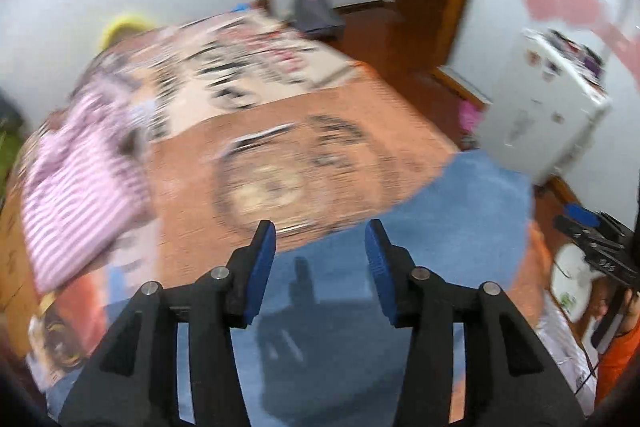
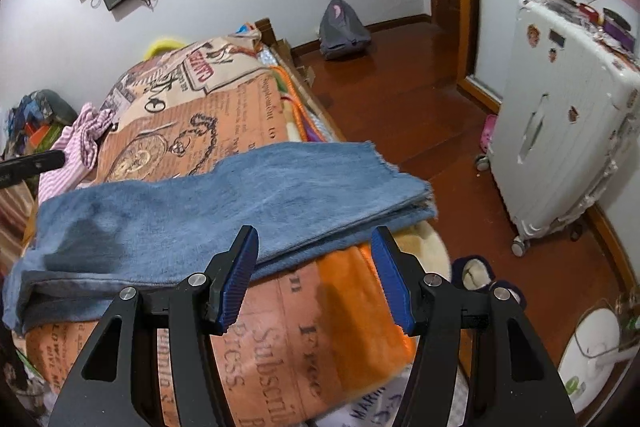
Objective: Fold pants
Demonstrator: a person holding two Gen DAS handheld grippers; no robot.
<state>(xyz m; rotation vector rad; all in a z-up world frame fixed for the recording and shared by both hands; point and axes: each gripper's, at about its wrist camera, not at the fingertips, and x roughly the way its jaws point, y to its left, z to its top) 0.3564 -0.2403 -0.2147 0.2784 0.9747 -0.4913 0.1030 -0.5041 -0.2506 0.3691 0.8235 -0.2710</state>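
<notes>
The blue denim pants (image 2: 224,203) lie folded lengthwise on the printed blanket (image 2: 280,339), their long axis running from the waist at about eight o'clock to the stacked hems at about three o'clock in the right wrist view. The right gripper (image 2: 316,279) hovers just beside the near long edge, jaws apart and empty, and looks the nearer one to the hem end. The left gripper (image 1: 320,267) hangs over the denim, jaws parted, nothing between them.
</notes>
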